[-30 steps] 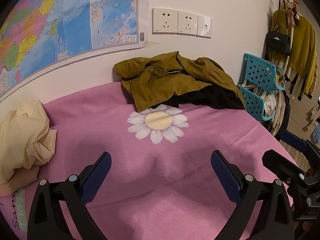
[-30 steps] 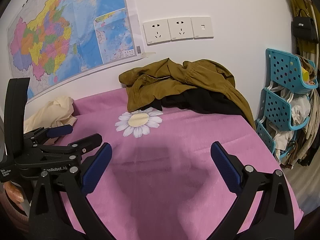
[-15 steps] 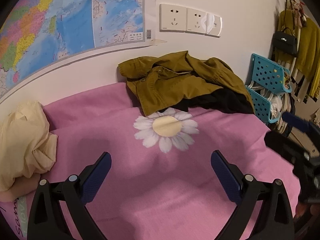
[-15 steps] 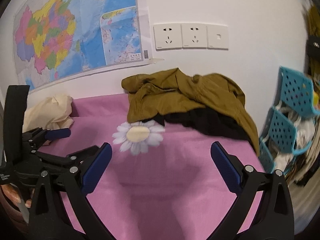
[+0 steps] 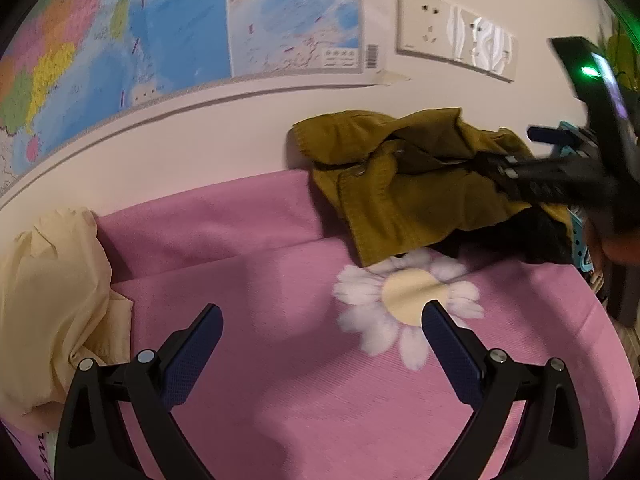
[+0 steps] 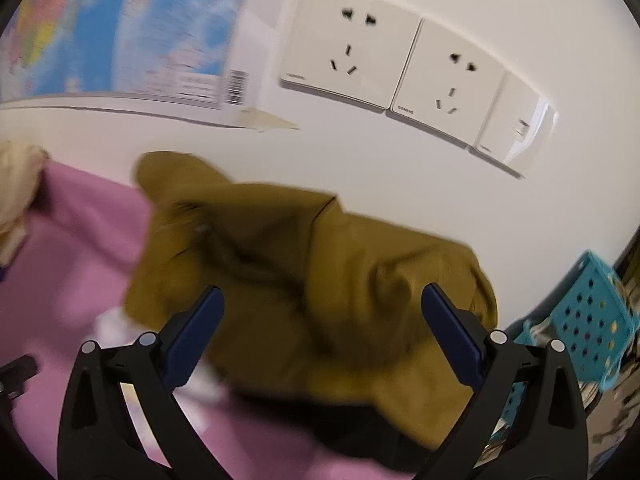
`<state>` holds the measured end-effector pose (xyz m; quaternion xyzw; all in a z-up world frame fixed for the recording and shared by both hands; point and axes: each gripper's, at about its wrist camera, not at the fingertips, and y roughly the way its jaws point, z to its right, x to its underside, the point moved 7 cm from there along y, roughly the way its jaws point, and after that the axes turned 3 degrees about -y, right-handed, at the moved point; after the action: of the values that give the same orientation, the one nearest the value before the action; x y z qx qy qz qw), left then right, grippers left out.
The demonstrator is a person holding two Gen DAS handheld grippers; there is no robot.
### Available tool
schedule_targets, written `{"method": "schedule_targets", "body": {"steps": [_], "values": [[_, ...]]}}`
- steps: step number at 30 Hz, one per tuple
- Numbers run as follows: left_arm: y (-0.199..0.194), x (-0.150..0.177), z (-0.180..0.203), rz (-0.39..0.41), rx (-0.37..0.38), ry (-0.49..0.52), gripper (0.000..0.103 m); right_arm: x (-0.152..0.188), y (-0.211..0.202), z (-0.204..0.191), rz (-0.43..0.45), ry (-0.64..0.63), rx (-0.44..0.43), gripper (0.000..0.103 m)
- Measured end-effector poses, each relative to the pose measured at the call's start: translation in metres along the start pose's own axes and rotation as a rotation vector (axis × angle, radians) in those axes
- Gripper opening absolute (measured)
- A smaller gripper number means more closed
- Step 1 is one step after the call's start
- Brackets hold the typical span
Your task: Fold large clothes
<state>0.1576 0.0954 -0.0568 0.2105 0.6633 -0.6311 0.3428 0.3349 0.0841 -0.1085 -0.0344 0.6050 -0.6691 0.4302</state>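
- Right wrist view: the right hand-held gripper (image 6: 320,332) is spread wide, nothing between its pads, aimed straight at the olive jacket (image 6: 320,280).
- The jacket lies crumpled at the far side of the pink bed (image 5: 280,360), against the wall under the sockets (image 6: 400,64), on top of a black garment (image 5: 540,236).
- The frame is blurred; whether the pads touch the cloth cannot be told. The jacket fills the gap between the fingers, so it looks very near.
- Left wrist view: the left hand-held gripper (image 5: 320,340) is also wide apart and empty, low over the near part of the bed, well apart from the jacket. The daisy print (image 5: 408,300) lies between it and the jacket.
- In that view the right tool shows far right, over the right half of the jacket.
- A cream garment (image 5: 52,300) sits bunched at the left edge, untouched.
- Step in hand, as judged: reaching for the first garment; no fold begun.
- Next move calls for closing on one layer of olive cloth only, near an edge or collar, not the black piece beneath, then drawing it onto the open pink area to spread it flat.
- The left tool would need to come up to take a second corner.
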Motion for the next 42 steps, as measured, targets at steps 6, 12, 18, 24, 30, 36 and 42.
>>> {"method": "schedule_targets", "body": {"steps": [6,12,18,24,30,36,42], "values": [[0.022,0.002,-0.009,-0.038,-0.020,0.000,0.096,-0.004,0.044,0.008,-0.059,-0.017,-0.053,0.065],[0.036,0.006,-0.020,-0.067,-0.031,-0.003,0.096,0.000,-0.005,0.009,0.021,-0.103,-0.114,0.006],[0.045,0.004,-0.033,-0.082,-0.033,-0.034,0.096,-0.001,-0.038,0.005,0.078,-0.199,-0.116,0.087],[0.046,0.004,-0.033,-0.082,-0.052,-0.015,0.096,-0.024,0.026,-0.031,0.009,-0.256,-0.130,0.066],[0.048,0.005,-0.038,-0.090,-0.026,-0.024,0.096,-0.051,-0.002,-0.014,0.070,-0.166,-0.192,0.002],[0.049,-0.008,-0.028,-0.025,0.080,0.005,0.096,-0.076,-0.110,0.084,0.219,0.040,-0.125,0.002],[0.030,-0.030,0.025,0.084,0.347,0.061,0.096,-0.075,-0.190,0.134,0.314,0.145,-0.113,0.002]]}}
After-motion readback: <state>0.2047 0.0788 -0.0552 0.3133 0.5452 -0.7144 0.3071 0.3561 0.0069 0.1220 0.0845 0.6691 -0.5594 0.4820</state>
